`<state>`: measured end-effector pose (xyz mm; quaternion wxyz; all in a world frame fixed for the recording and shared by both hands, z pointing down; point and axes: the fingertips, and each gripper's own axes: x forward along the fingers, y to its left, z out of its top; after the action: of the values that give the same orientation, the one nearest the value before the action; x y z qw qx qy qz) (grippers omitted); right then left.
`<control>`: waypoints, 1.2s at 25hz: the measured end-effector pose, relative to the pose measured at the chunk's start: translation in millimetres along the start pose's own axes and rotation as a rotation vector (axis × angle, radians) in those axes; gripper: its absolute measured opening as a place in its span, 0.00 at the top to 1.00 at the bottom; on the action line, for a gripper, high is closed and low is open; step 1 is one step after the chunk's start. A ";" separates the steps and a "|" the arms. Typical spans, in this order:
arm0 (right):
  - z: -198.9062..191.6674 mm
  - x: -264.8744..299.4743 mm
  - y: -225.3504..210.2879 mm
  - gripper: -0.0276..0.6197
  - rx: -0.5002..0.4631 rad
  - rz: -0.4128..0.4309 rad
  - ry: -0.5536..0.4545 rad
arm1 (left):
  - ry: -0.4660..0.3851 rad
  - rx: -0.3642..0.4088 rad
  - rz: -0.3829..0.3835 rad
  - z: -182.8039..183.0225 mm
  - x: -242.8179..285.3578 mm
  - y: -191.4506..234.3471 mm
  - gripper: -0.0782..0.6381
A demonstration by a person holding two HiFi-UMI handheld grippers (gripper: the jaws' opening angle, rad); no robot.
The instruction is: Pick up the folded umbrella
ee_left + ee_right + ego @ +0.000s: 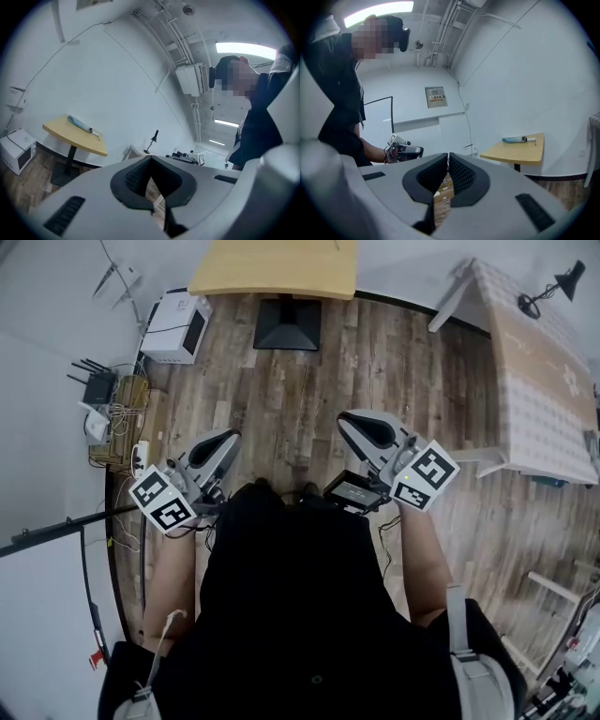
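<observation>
Far across the room, on a yellow tabletop (75,136) with a single black pedestal leg: the folded umbrella (80,124). Slim, pale blue-grey, rolled tight, ending in a dark band and a short white handle. Lying flat near the tabletop's far edge, close to the white wall. Well apart from both grippers.

Left gripper (151,158): held level above the wood floor, jaws closed tip to tip. Nothing between the dark ribbed pads, only floor showing through the gap behind the tips. Right gripper (448,155): level as well, jaws pressed together to a thin slit, holding nothing.

By the left wall, a white microwave (175,326) on the floor, door closed, inside not visible. Nearer along that wall, brown boxes (127,413) with tangled cables on top; contents impossible to tell.
</observation>
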<state>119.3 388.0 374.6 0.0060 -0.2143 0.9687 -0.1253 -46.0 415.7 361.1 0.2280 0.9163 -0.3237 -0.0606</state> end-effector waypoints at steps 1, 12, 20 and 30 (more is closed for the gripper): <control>-0.6 -2.9 -1.7 0.92 0.006 -0.001 -0.004 | 0.011 0.004 0.002 -2.2 1.2 -2.1 0.88; -12.2 3.8 -19.4 0.92 0.044 -0.023 0.002 | 0.082 -0.008 -0.029 -17.1 16.4 7.3 0.88; 4.2 28.3 -61.6 0.92 0.042 -0.084 0.021 | 0.060 -0.044 -0.088 13.8 49.3 59.2 0.88; 46.4 106.1 -131.0 0.92 0.007 -0.144 0.081 | -0.113 -0.152 -0.209 101.9 83.4 159.3 0.88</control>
<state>80.1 217.7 366.3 -0.0415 -0.2783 0.9497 -0.1372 -97.2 216.0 346.5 0.2708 0.9202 -0.2331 -0.1597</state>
